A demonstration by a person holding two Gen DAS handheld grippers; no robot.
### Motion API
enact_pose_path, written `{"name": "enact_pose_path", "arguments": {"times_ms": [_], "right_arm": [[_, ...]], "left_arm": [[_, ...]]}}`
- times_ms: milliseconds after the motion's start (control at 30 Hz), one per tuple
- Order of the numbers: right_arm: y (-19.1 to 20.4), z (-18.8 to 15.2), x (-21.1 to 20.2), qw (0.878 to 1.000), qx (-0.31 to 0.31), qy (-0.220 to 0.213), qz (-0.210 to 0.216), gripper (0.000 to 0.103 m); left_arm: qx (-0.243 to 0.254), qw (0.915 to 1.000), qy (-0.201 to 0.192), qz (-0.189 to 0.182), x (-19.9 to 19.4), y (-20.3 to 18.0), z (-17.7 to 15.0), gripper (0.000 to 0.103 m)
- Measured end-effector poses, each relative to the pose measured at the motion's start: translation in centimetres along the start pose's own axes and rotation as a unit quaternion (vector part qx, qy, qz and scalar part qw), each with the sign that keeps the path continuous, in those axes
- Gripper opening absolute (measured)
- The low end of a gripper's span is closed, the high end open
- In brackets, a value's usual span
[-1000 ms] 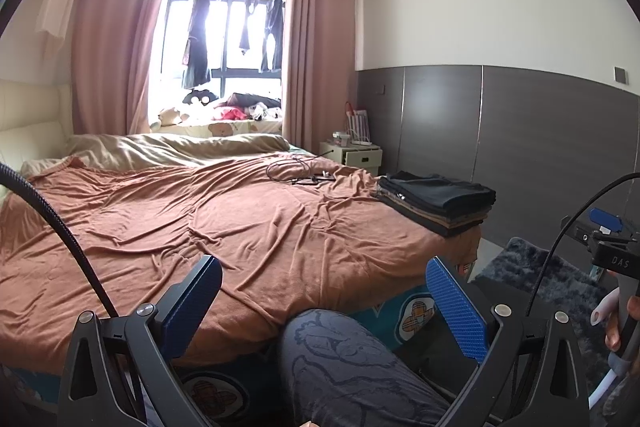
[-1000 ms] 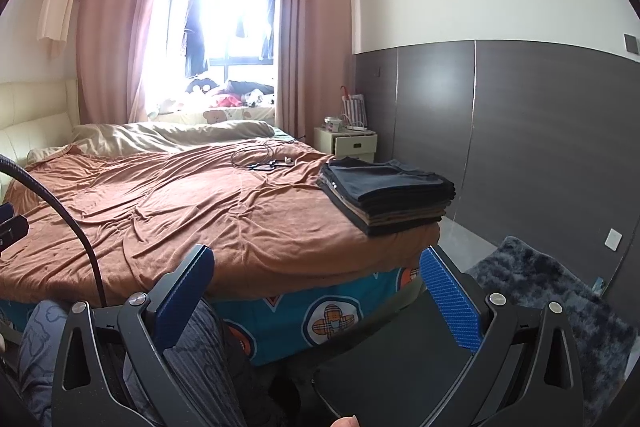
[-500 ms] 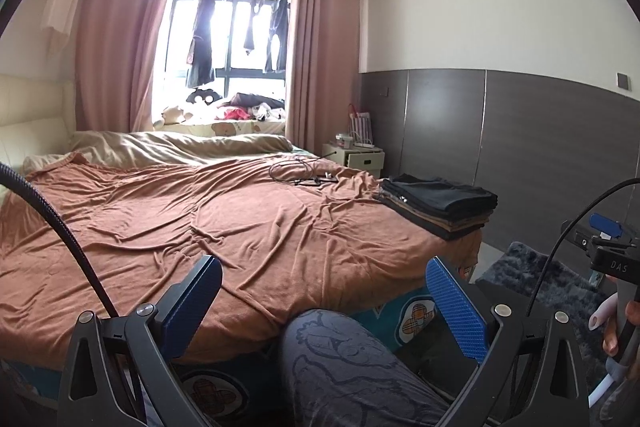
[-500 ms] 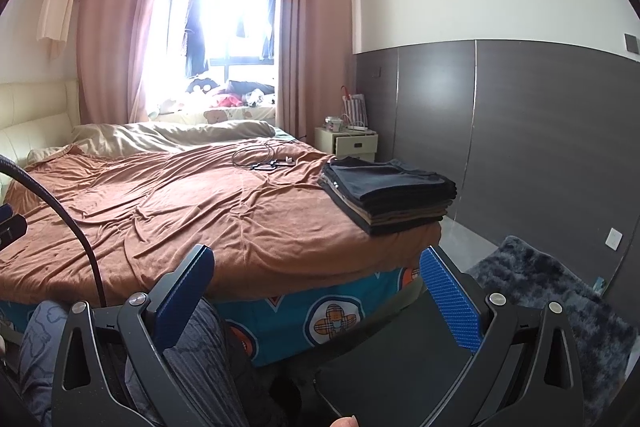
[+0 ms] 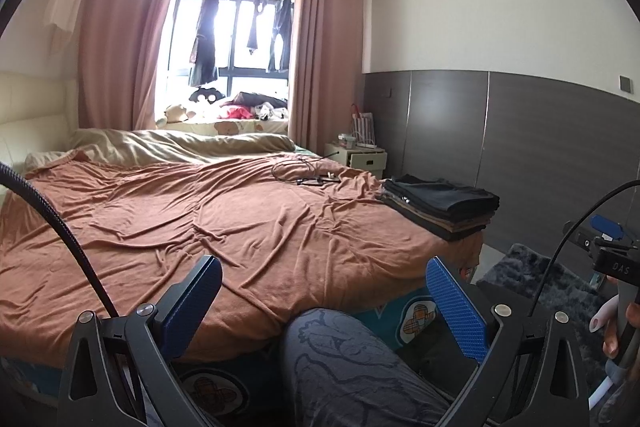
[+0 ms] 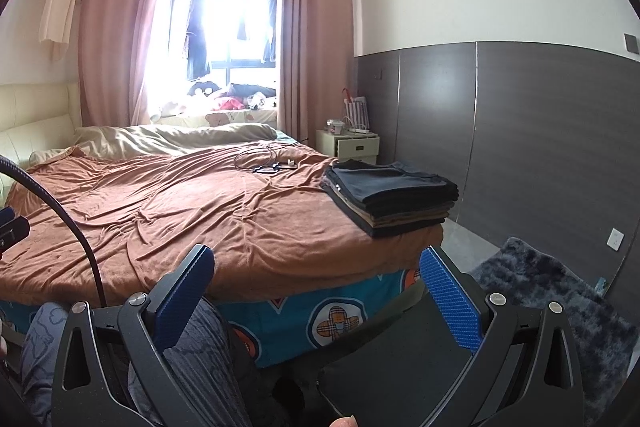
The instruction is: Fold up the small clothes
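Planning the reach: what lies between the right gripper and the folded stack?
In the right wrist view, only wrinkled brown bedspread lies between the open right gripper and the folded stack; the cables sit farther back.

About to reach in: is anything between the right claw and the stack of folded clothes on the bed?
Nothing visible blocks it. The right claw is open and empty, short of the bed's edge; only bare brown blanket lies between it and the folded stack at the corner.
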State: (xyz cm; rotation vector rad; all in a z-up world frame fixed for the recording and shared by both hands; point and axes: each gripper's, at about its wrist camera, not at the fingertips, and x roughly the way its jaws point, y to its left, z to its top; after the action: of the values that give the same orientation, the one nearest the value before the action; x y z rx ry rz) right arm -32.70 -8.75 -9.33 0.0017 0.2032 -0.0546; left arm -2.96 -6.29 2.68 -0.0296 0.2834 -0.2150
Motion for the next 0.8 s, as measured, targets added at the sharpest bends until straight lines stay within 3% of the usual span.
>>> {"name": "enact_pose_path", "arguments": {"times_ms": [800], "right_arm": [[-1.2,-0.9,-2.1,1.0,-0.002,0.003,0.026,0.103]], "left_arm": [[-0.007,0.9999,0.014,-0.006,-2.4,-1.4,-0.9,0.103]]}}
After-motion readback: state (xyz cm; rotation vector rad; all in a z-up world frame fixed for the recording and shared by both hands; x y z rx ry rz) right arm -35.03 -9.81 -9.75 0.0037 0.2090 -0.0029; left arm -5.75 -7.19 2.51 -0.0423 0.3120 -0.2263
